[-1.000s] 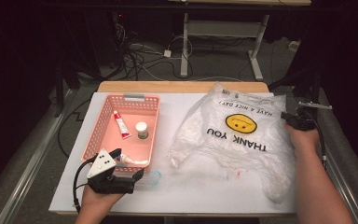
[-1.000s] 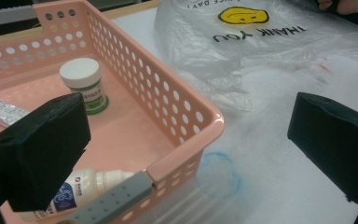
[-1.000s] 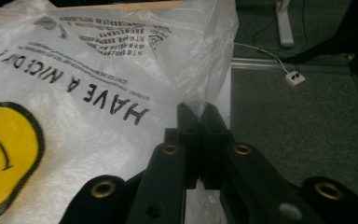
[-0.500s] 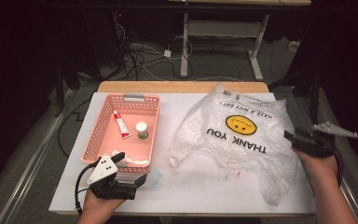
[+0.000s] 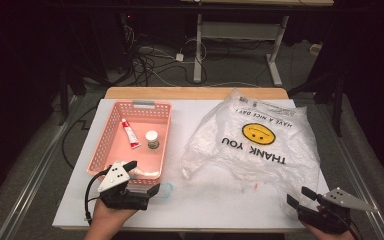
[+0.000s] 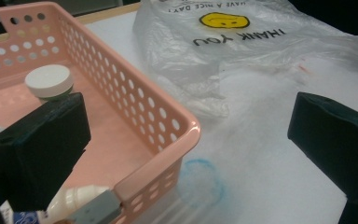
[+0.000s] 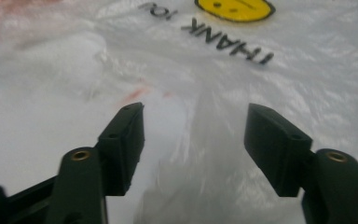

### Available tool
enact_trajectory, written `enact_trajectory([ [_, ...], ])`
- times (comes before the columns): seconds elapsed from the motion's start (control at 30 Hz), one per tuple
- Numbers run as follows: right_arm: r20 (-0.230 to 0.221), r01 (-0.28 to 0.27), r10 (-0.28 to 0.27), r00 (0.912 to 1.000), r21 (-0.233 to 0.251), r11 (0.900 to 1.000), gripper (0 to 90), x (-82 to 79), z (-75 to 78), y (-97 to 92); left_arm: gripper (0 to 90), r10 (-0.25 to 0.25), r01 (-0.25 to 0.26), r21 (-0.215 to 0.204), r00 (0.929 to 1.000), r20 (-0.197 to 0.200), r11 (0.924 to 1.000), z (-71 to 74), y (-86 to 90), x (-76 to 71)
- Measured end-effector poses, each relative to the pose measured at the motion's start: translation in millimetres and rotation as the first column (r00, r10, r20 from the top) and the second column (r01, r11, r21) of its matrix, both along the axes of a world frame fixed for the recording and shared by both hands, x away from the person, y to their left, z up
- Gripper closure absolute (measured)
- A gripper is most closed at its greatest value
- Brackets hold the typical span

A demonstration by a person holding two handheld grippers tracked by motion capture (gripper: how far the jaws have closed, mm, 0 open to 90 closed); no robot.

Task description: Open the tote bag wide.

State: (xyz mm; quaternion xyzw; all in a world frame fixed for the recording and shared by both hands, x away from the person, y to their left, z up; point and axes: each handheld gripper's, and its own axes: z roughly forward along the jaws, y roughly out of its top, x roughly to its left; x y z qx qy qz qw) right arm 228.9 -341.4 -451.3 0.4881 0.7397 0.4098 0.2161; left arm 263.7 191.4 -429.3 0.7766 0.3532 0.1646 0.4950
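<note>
Now that the right tool [image 5: 300, 200] has let go of the plastic bag [image 5: 260, 145] and pulled back to the surface's [image 5: 190, 115] near edge, jaws half open and empty, the bag lies flat. Left tool [image 5: 145, 187] gapes wide, empty, straddling the pink basket's [image 5: 112, 130] corner.

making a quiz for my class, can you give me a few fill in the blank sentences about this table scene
1. The basket on the table is ____ in colour.
2. The plastic bag carries a yellow smiley face and the words ____ YOU.
3. The small jar with the white lid stands inside the ____.
4. The right gripper sits at the bag's near edge with its jaws ____.

Missing words: pink; THANK; basket; open
</note>
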Motion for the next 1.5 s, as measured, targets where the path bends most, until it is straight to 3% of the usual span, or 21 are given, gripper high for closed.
enact_trajectory([
  [0.07,-0.005,0.004,-0.004,1.0,-0.012,0.9999,45.8,-1.8,-2.3,-0.2,0.0,-0.008,0.008,0.003,1.0,0.001,1.0,0.4,-1.8,0.5],
  [0.17,-0.051,0.003,-0.005,0.9987,-0.043,0.9991,70.2,-3.9,-10.4,-2.6,0.0,-0.045,0.045,0.018,0.9986,0.026,0.9988,5.2,-9.7,-1.2],
  [0.2,-0.051,0.003,-0.005,0.9987,-0.043,0.9991,70.2,-3.9,-10.4,-2.6,0.0,-0.045,0.045,0.018,0.9986,0.026,0.9988,5.2,-9.7,-1.2],
  [0.27,-0.06,-0.017,0.014,0.9981,-0.061,0.998,87.3,-2.4,-13.2,-3.6,0.0,-0.054,0.054,0.015,0.9982,0.027,0.9984,5.8,-11.3,-1.7],
  [0.3,-0.06,-0.025,0.021,0.998,-0.069,0.9973,90.0,-2.8,-13.4,-2.9,0.0,-0.055,0.055,0.017,0.9981,0.028,0.9984,5.8,-11.4,-1.9],
  [0.5,-0.021,-0.086,0.085,0.9962,-0.082,0.9929,90.0,-9.2,-5.5,16.3,0.0,-0.047,0.046,0.013,0.9983,0.033,0.9988,7.5,-8.1,-3.6],
  [0.57,-0.007,-0.146,0.146,0.9893,-0.083,0.9858,90.0,-12.5,-4.9,31.9,0.0,-0.043,0.043,0.013,0.9986,0.032,0.999,7.4,-6.7,-3.8],
  [0.6,-0.007,-0.146,0.146,0.9893,-0.083,0.9858,90.0,-12.5,-4.9,31.9,0.0,-0.041,0.04,0.011,0.9987,0.03,0.9991,7.1,-5.7,-3.6],
  [0.63,-0.008,-0.187,0.187,0.9823,-0.079,0.9791,89.9,-15.8,-4.9,43.2,0.0,-0.038,0.037,0.011,0.9989,0.028,0.9992,6.7,-4.8,-3.2],
  [0.67,-0.008,-0.187,0.187,0.9823,-0.079,0.9791,89.9,-15.8,-4.9,43.2,0.0,-0.035,0.034,0.01,0.9991,0.026,0.9994,6.2,-3.8,-2.7],
  [0.87,0.005,-0.28,0.28,0.9599,-0.049,0.9589,88.6,-26.1,-2.8,70.4,0.0,-0.022,0.022,-0.003,0.9997,0.013,0.9998,3.3,0.1,0.7],
  [0.9,0.009,-0.3,0.3,0.9538,-0.045,0.953,79.7,-27.8,-0.9,74.5,0.0,-0.02,0.02,-0.004,0.9997,0.011,0.9998,2.8,0.4,1.1],
  [0.93,0.009,-0.3,0.3,0.9538,-0.045,0.953,79.7,-27.8,-0.9,74.5,0.0,-0.019,0.019,-0.005,0.9998,0.009,0.9998,2.5,0.7,1.3],
  [0.97,0.023,-0.313,0.315,0.9489,-0.051,0.9483,70.3,-28.6,4.9,73.2,0.0,-0.019,0.019,-0.006,0.9998,0.008,0.9998,2.3,1.0,1.4],
  [1.07,0.073,-0.281,0.281,0.9568,-0.019,0.9596,62.1,-28.3,15.5,59.9,0.0,-0.016,0.016,-0.005,0.9998,0.008,0.9999,1.9,1.7,1.7],
  [1.2,0.115,-0.164,0.164,0.9797,-0.011,0.9864,56.9,-18.6,20.1,34.2,0.0,-0.009,0.009,-0.008,0.9999,0.005,0.9999,0.9,2.2,1.7],
  [1.3,0.113,-0.073,0.076,0.9906,-0.03,0.9969,54.6,-0.4,16.9,13.6,0.0,-0.003,0.003,-0.013,1.0,0.002,0.9999,0.3,3.2,2.0],
  [1.33,0.113,-0.073,0.076,0.9906,-0.03,0.9969,54.6,-0.4,16.9,13.6,0.0,-0.002,0.002,-0.013,1.0,0.001,0.9999,0.4,4.0,1.9],
  [1.4,0.112,0.021,-0.02,0.9935,-0.008,0.9997,53.7,25.1,16.7,-14.6,0.0,0.001,-0.001,-0.014,1.0,0.004,0.9999,1.0,5.3,1.3],
  [1.43,0.112,0.021,-0.02,0.9935,-0.008,0.9997,53.7,25.1,16.7,-14.6,0.0,0.001,-0.001,-0.014,1.0,0.006,0.9999,1.4,5.9,0.9],
  [1.5,0.123,0.092,-0.092,0.9881,0.005,0.9957,53.3,42.4,20.5,-34.6,0.0,0.005,-0.005,-0.011,0.9999,0.009,0.9999,1.7,7.4,0.4],
])
